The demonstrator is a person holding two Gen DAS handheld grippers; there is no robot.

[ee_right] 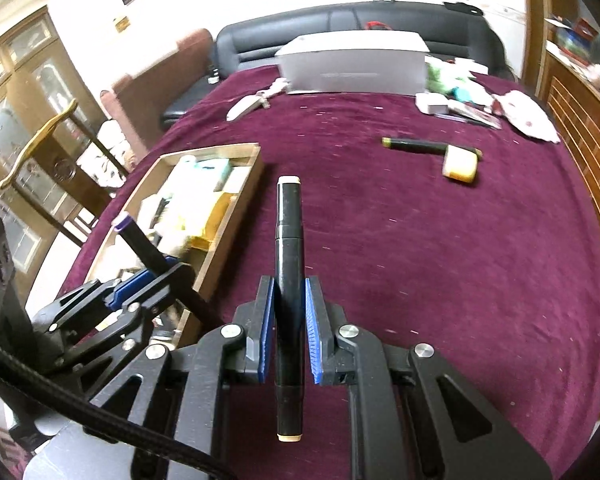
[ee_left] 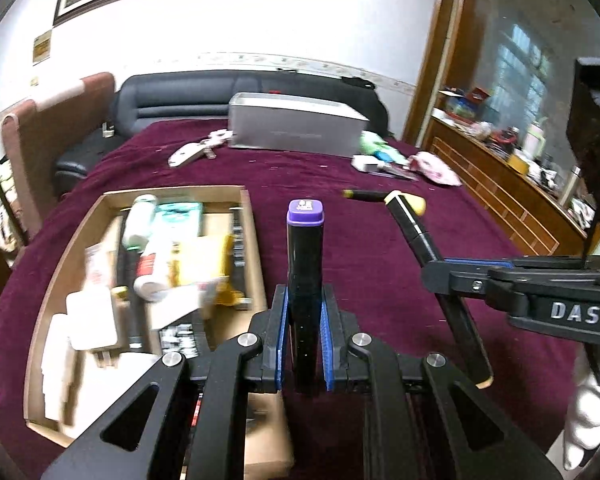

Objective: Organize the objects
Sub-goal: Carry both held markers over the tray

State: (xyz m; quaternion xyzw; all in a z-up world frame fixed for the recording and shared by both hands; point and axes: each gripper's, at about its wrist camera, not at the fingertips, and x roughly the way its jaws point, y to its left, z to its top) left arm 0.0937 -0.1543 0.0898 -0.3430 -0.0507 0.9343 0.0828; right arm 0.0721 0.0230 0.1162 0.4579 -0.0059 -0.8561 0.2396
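The table (ee_right: 440,264), draped in a maroon cloth, spreads out ahead of both tools. A grey box (ee_right: 354,66) stands far ahead of them at the back edge, with loose clutter to either side of it.

Ahead and to the left of the left tool (ee_left: 305,334) lies the open wooden tray (ee_left: 246,216), already crowded with bottles, packets and small boxes. From the right tool (ee_right: 290,330) the same tray sits ahead to the left, beyond the other tool.

Each tool is closed nearly all the way, its blue pads pressed against a black marker. The left tool holds the purple-capped marker (ee_left: 305,256) pointing straight ahead along its fingers. The right tool holds the cream-capped marker (ee_right: 288,280) the same way, gripped around the middle with both ends free.

A third, green-tipped marker (ee_right: 416,146) rests on the cloth well ahead and to the right of the right tool, touching a small yellow block (ee_right: 460,166).

The step in hand seems to be carrying both markers toward the tray. Next, each tool would likely need to swing left over the tray, find a gap among the contents and let go.
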